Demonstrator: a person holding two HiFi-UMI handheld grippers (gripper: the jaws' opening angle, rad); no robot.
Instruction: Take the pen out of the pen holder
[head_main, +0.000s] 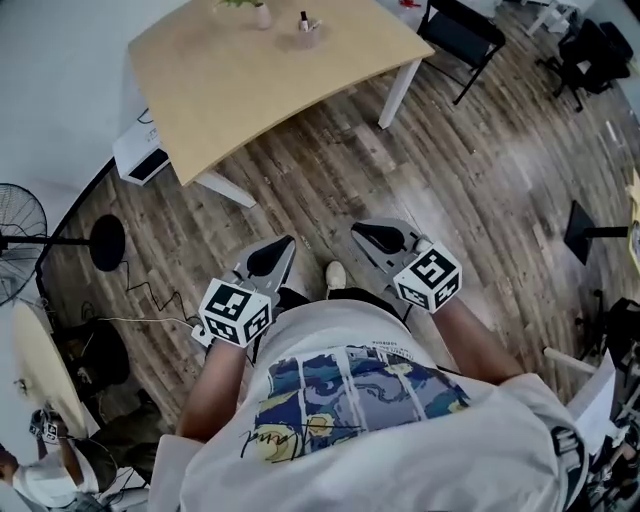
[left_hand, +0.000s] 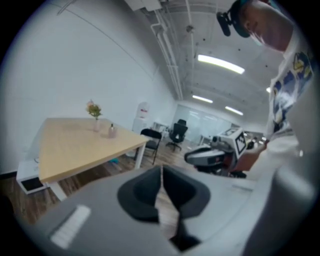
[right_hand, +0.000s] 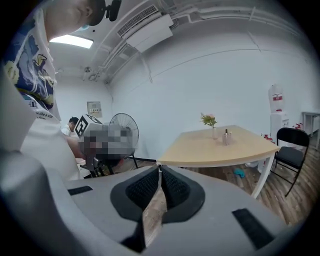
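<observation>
Wood floor (head_main: 450, 190) fills most of the head view. The pale table (head_main: 260, 80) sits at the far top edge, well apart from the person (head_main: 350, 400), who stands back from it. Judged as the start: no approach made, the task not yet under way.

Both tools are carried low at the waist, angled slightly down and out towards the table, probably a resting carry. Left gripper (head_main: 288, 243): jaws pressed together, nothing between them, only floor showing through the slit in its own view. Right gripper (head_main: 357, 233): likewise closed and empty.

On the table's far side stand a small vase (head_main: 260, 14) with a flower and, just beside it, the pen holder (head_main: 307, 33). A dark stick rises upright from it, presumably the pen (head_main: 303, 18), in the holder and untouched.

Hard to make out: the holder is tiny and soft in every view, so how many pens it holds I cannot tell. The vase top is cropped by the frame edge.
</observation>
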